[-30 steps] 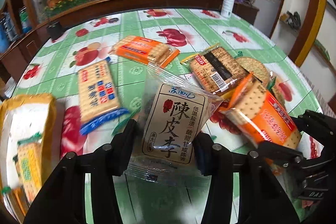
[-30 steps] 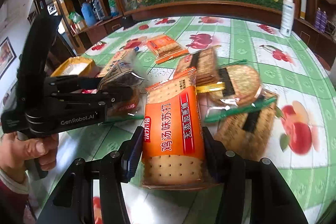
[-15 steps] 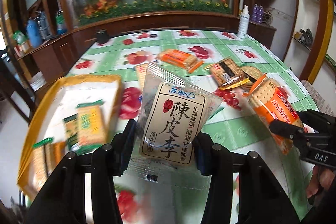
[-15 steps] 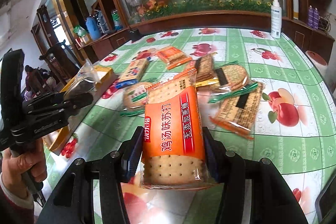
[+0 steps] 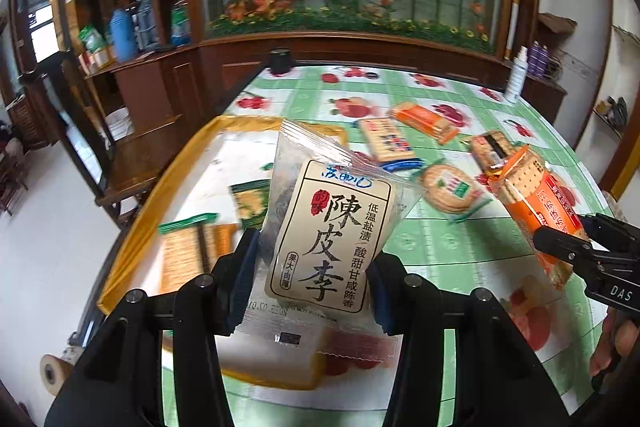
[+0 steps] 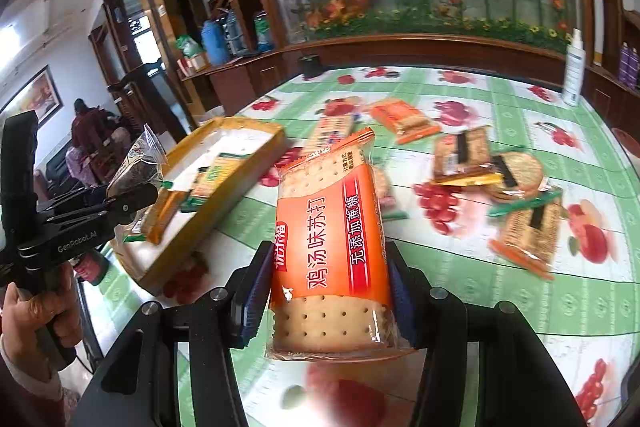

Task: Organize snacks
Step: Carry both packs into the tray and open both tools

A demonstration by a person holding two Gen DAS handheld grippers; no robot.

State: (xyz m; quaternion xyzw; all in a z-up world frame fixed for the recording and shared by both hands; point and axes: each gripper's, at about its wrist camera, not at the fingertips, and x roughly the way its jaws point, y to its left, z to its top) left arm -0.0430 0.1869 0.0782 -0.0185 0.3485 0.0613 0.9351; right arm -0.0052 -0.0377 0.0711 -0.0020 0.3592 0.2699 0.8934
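Observation:
My left gripper [image 5: 312, 259] is shut on a clear plum-candy packet [image 5: 332, 227] with a white label, held in the air over the yellow-rimmed tray [image 5: 132, 239]. A few green-trimmed cracker packs [image 5: 188, 251] lie in the tray. My right gripper [image 6: 328, 279] is shut on an orange soda-cracker pack [image 6: 328, 247], held above the table just right of the tray [image 6: 256, 163]. In the right wrist view the left gripper [image 6: 132, 199] with its packet [image 6: 140, 163] hangs over the tray's near end. The left wrist view has the right gripper [image 5: 560, 243] at the right edge.
Loose snacks lie on the green fruit-print tablecloth [image 5: 460, 255]: an orange pack [image 5: 424, 121], a blue-striped pack [image 5: 386, 143], a round-cracker pack [image 5: 448, 187], dark-banded packs [image 6: 460, 155]. A white spray bottle [image 5: 516, 75] stands at the back. A wooden chair [image 5: 136, 163] adjoins the table's left edge.
Both grippers have swung left and risen a little with their packs. The tray has come from the left edge to under the left gripper. Neither grip changed.

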